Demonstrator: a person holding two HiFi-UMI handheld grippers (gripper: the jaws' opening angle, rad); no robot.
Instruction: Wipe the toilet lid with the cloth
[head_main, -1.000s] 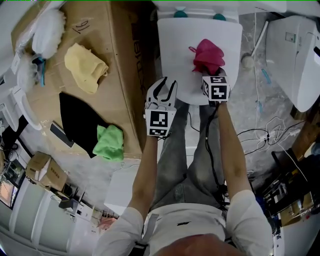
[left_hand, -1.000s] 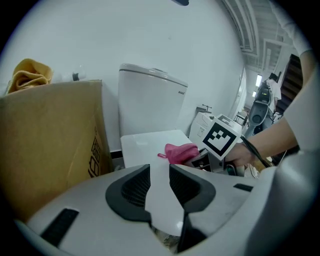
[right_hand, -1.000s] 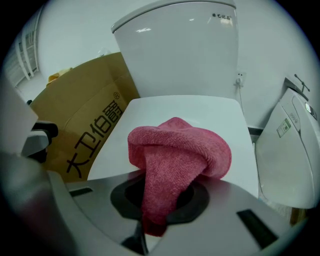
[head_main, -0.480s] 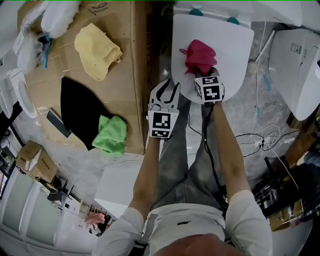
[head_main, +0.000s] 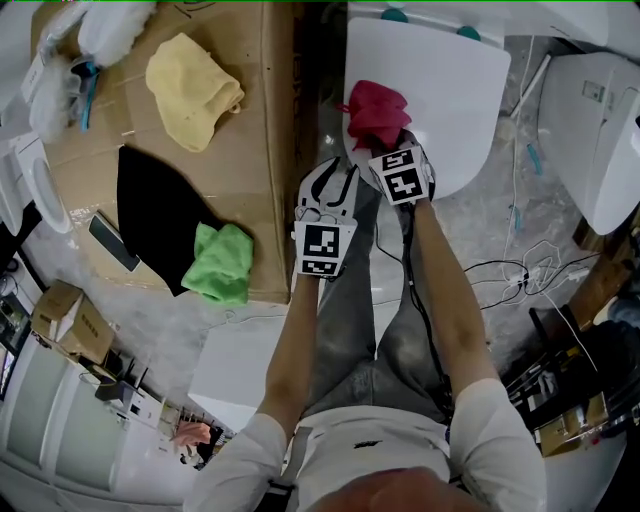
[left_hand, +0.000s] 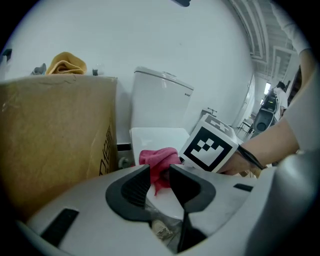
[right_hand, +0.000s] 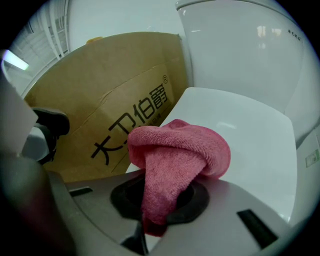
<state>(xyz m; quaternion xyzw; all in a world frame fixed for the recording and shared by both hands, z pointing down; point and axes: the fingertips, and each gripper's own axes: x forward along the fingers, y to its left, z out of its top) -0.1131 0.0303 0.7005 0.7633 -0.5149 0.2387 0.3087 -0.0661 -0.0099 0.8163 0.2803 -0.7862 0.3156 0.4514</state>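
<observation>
Cloth (head_main: 375, 110) had slid to the lid's (head_main: 455, 100) left edge. Our right gripper (head_main: 392, 148) clamped it; left gripper (head_main: 330, 185) gaped empty. We judged overshooting would drag it off.

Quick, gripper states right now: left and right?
Left gripper: open, empty.
Right gripper: closed on the cloth.

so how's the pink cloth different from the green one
The pink cloth is clamped in the right gripper's jaws; the green cloth lies loose, with no gripper on it. The pink cloth sits on the white toilet lid, near its left edge; the green cloth rests on the cardboard off to the left. Both are crumpled into a bunch, not spread flat.
</observation>
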